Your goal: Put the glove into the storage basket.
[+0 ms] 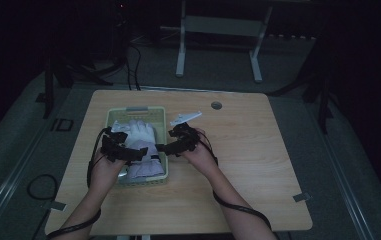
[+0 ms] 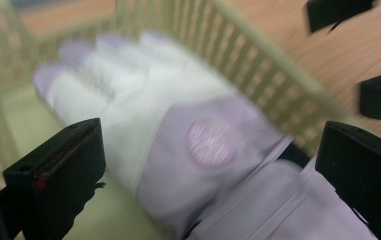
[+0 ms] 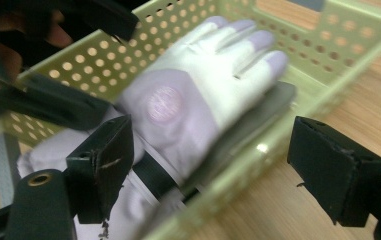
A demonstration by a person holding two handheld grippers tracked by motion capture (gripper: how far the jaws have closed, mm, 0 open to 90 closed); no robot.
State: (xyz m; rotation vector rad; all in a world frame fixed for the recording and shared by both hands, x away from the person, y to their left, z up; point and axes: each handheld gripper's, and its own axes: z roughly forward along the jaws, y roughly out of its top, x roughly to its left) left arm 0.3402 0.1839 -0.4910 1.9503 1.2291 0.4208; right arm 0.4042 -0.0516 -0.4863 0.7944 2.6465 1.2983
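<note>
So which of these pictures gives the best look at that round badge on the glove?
The right gripper view: the round badge sits clear on the back of the glove, least blurred. The left gripper view shows the badge large but smeared by motion. From the high view the glove is too small to make it out.

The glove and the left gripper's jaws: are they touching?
Apart. In the left gripper view, the open jaws stand either side of the glove, with green basket floor showing between the near jaw and it.

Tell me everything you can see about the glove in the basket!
The glove is white with pale purple fingertips, a purple cuff bearing a round badge, and a black wrist strap. It looks soft, like fabric. It lies flat, back up, inside the pale green basket, its cuff reaching over the rim. Both grippers' open jaws flank it; contact is unclear.
</note>
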